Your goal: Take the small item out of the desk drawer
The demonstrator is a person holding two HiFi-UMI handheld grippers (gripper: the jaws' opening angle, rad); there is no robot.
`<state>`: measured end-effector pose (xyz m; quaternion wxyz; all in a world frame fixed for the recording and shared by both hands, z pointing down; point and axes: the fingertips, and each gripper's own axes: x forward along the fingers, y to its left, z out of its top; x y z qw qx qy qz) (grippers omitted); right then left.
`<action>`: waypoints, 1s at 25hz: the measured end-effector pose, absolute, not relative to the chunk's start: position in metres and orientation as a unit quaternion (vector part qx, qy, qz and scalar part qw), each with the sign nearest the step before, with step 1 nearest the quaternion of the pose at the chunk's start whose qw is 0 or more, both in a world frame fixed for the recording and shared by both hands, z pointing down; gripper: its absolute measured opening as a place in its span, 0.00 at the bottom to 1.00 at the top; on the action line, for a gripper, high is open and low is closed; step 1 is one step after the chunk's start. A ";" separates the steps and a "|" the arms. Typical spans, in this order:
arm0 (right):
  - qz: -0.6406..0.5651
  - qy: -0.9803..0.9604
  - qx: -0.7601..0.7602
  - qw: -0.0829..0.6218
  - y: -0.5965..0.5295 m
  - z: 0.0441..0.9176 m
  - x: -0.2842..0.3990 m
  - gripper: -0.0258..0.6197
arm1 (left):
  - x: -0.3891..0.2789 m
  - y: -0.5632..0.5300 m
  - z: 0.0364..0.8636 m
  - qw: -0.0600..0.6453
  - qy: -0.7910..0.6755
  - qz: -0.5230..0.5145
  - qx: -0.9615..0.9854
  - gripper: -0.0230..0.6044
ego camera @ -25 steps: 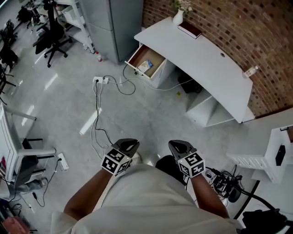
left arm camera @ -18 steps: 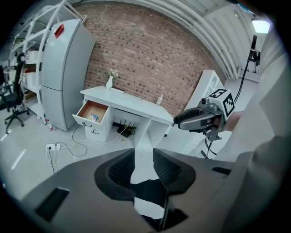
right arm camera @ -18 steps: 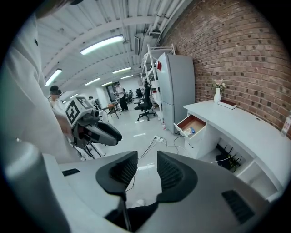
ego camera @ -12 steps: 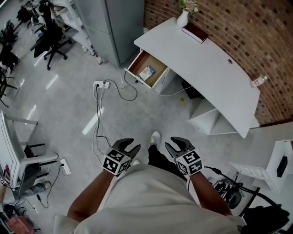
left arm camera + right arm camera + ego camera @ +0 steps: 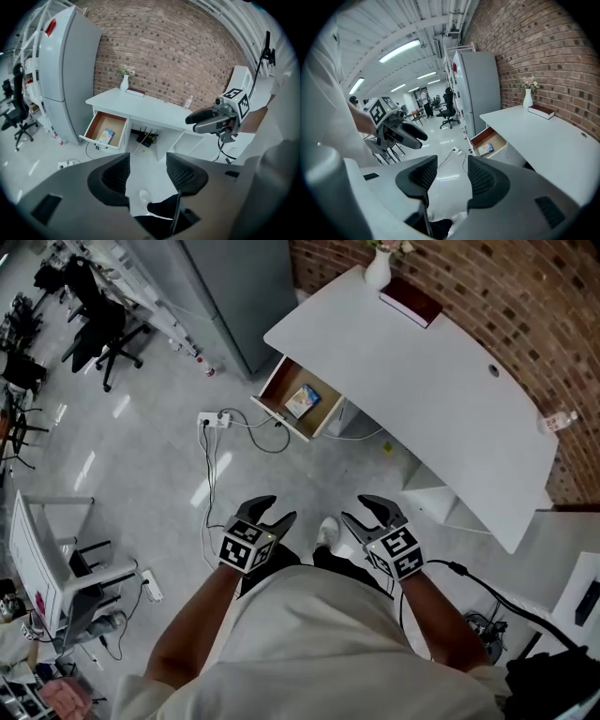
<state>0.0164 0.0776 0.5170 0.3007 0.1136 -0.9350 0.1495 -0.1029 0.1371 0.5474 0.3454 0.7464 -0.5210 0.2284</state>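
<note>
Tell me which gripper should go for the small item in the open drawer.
Left, by a small margin. The drawer with the small item lies ahead, more in line with the left gripper than the right gripper. Both are far off, jaws opening, nothing between them.

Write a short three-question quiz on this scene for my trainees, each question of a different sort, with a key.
1. True or false: the wood-lined drawer of the white curved desk is shut.
2. What lies inside that drawer? A. a white vase B. a small blue-and-white packet C. a dark red book
3. What do the left gripper and right gripper hold?

Key
1. False: it is pulled out.
2. B.
3. Nothing: both pairs of jaws are opening with nothing between them, away from the desk.
</note>
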 end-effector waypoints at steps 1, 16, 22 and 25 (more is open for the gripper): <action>0.154 -0.935 0.116 0.298 0.066 0.519 0.016 0.37 | -0.105 0.123 0.552 0.348 -0.520 0.233 0.744 0.42; 0.227 -0.890 0.226 0.326 -0.053 0.562 -0.010 0.42 | -0.206 -0.091 0.681 0.353 -0.464 0.335 0.740 0.52; 0.273 -0.860 0.267 0.339 -0.086 0.573 -0.078 0.43 | -0.260 -0.170 0.763 0.350 -0.423 0.389 0.740 0.55; 0.293 -0.846 0.280 0.346 -0.096 0.583 -0.105 0.43 | -0.288 -0.204 0.800 0.343 -0.426 0.416 0.727 0.56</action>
